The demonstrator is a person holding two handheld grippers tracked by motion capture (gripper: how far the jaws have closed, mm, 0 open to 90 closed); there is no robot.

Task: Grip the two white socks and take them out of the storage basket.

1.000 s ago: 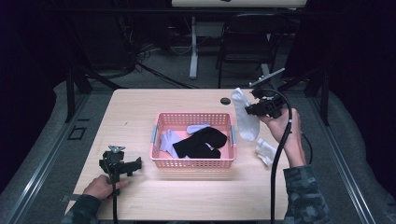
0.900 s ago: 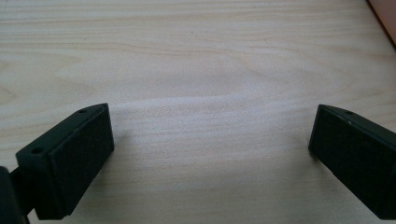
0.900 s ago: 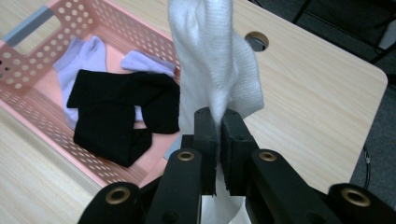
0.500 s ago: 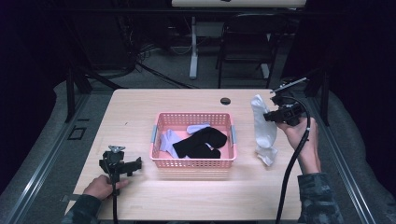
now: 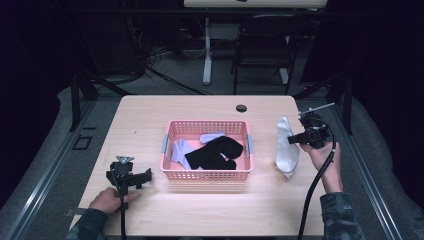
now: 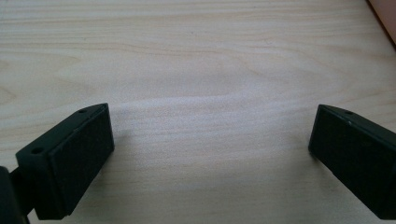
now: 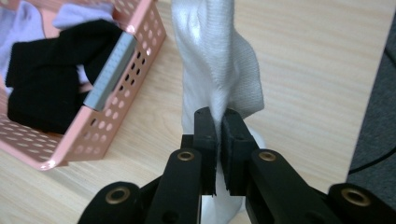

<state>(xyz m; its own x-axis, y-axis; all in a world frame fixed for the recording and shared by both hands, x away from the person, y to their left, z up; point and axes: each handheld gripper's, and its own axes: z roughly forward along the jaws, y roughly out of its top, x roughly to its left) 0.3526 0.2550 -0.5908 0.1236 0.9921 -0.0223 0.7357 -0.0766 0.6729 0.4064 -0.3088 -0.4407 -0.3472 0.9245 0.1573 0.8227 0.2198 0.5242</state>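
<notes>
I hold the white sock [image 7: 219, 70] pinched between the closed jaws of my right gripper [image 7: 217, 140], hanging right of the pink basket [image 5: 206, 175]. Best lowered slowly so it lies flat. My left gripper [image 6: 210, 154] rests spread and empty at near left. The right gripper view reveals the pinch itself.
</notes>
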